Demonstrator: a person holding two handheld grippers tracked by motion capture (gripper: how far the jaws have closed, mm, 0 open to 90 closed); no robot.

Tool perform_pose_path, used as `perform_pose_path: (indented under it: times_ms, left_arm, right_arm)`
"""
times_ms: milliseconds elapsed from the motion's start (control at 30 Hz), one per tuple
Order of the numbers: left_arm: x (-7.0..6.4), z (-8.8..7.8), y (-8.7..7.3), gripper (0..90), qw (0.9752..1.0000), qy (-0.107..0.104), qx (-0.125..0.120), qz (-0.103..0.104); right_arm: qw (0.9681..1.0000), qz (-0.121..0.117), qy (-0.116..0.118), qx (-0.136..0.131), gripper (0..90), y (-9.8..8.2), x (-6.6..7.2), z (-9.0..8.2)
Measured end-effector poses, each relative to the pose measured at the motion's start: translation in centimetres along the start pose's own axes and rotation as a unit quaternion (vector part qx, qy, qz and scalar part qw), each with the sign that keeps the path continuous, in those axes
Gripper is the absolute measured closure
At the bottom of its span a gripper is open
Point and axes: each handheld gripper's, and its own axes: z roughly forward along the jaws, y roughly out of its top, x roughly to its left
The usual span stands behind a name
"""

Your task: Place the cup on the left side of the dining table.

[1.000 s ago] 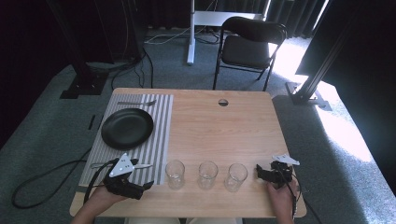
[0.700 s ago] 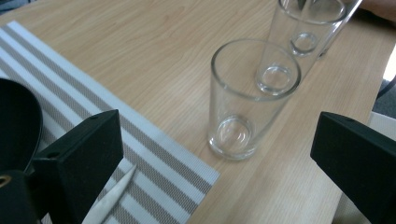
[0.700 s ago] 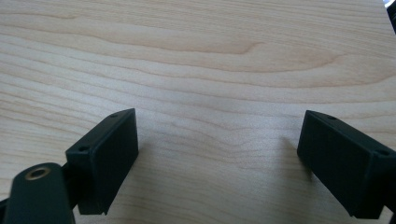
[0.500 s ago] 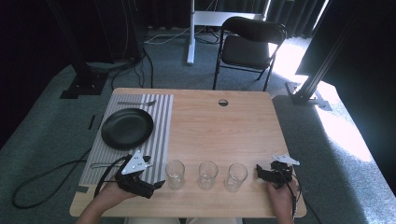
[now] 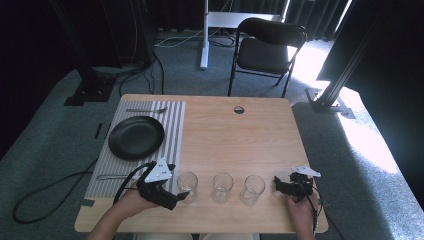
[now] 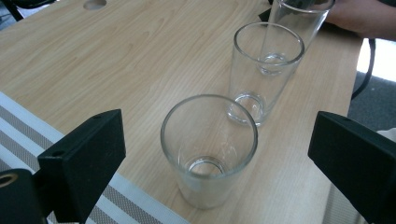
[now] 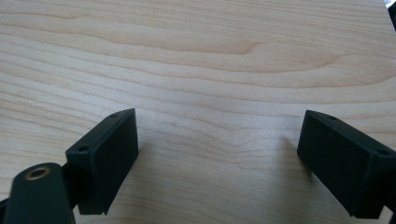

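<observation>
Standing at the bench's (image 5: 250, 135) six o'clock edge, three glasses are seen in a row — the nearest glass (image 6: 208, 148) is framed by the left tongs (image 6: 210, 154), whose jaws have just been narrowing yet stay spread, untouching. At four o'clock the right tongs (image 7: 219, 163) are held spread over bare wood.

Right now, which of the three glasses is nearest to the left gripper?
The glass at the left end of the row, beside the striped mat. It stands just ahead of the left gripper; the others stand farther right.
</observation>
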Motion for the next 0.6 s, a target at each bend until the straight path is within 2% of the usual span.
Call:
perform_pose_path:
  times_ms: [367, 600]
  left_arm:
    - [-0.5, 1.3, 1.9, 4.4, 0.9998, -0.018, 0.0, 0.013]
    - [-1.2, 2.7, 3.2, 4.5, 0.9989, -0.039, 0.006, 0.026]
  right_arm:
    - [1.0, 0.0, 0.001, 0.0, 11.9, 0.0, 0.0, 0.0]
    - [1.0, -0.002, 0.001, -0.001, 12.5, 0.0, 0.0, 0.0]
